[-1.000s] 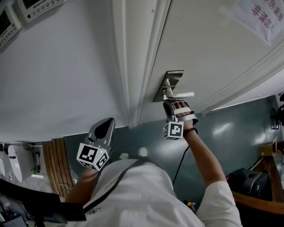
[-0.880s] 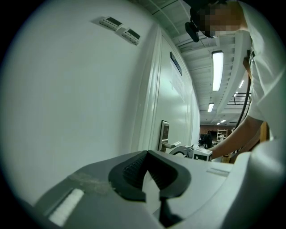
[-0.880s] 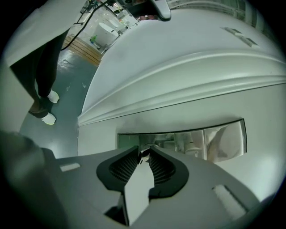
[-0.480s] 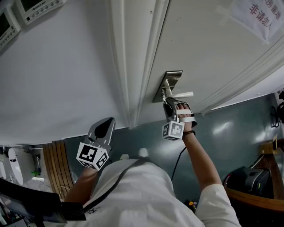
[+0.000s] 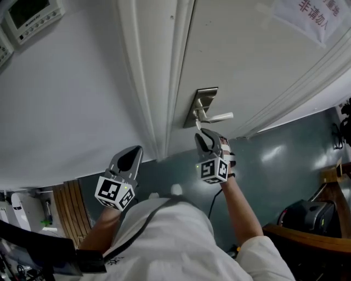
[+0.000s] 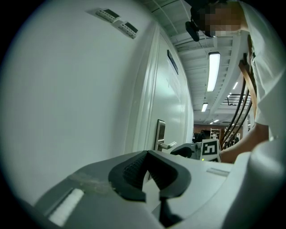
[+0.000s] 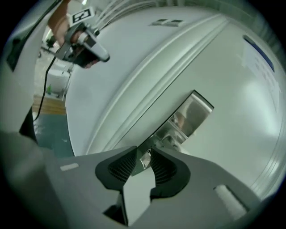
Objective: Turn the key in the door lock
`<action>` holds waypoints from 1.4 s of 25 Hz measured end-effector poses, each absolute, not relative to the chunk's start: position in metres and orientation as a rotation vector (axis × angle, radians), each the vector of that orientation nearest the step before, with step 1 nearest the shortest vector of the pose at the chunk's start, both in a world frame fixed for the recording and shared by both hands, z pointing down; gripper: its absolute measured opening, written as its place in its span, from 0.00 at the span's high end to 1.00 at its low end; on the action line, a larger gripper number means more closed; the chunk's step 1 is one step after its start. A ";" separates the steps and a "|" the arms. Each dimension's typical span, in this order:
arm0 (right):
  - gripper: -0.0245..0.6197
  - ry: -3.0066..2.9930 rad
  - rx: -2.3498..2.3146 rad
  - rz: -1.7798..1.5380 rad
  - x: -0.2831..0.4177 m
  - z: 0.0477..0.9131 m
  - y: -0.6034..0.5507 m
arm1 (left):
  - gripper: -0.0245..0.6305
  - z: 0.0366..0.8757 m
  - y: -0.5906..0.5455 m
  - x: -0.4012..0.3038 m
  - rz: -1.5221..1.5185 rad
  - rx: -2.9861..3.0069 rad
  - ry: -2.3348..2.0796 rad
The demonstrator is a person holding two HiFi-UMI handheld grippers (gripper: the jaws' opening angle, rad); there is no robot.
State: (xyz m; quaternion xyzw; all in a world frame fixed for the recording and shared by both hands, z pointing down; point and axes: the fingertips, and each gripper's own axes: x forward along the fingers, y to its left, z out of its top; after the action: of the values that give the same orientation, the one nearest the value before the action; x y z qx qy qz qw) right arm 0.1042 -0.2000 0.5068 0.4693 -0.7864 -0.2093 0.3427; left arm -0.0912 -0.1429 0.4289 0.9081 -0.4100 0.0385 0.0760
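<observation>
A steel lock plate (image 5: 202, 99) with a lever handle (image 5: 219, 117) sits on the white door. A small silver key (image 5: 197, 125) sticks out below the handle. My right gripper (image 5: 200, 134) points at it from just below. In the right gripper view the key (image 7: 145, 159) stands between the tips of that gripper (image 7: 145, 154). Its jaws are closing, and a thin gap still shows beside the key. The plate (image 7: 194, 112) lies just beyond. My left gripper (image 5: 131, 151) hangs off to the left near the wall, shut and empty (image 6: 147, 152).
The door frame (image 5: 159, 82) runs between the wall and the door. Wall control panels (image 5: 27, 13) sit at the upper left. A paper notice (image 5: 307, 16) hangs on the door. A dark bag (image 5: 304, 219) and wooden furniture stand on the teal floor at the right.
My right gripper has drawn back a little from the lock plate and rolled about its own axis. Its jaws stand wider than a second ago. The left gripper has stayed put.
</observation>
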 end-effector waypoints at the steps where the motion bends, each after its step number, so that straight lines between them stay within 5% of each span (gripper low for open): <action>1: 0.80 -2.097 1.260 -0.495 0.103 0.501 -0.197 | 0.95 0.429 -0.144 -0.089 0.115 2.726 -1.221; 22: 0.80 -2.648 1.757 0.210 0.099 0.401 -0.135 | 0.95 0.412 -0.156 -0.055 0.075 2.805 -1.131; 35: 0.95 -2.655 1.759 0.213 0.102 0.401 -0.129 | 0.95 0.403 -0.157 -0.053 0.064 2.818 -1.133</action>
State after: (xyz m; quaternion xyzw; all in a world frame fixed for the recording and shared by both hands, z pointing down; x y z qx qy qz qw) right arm 0.1022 -0.1291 0.4006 0.5509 -0.8315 0.0666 -0.0249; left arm -0.0526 -0.1573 0.4030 0.9264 -0.3723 0.0210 0.0518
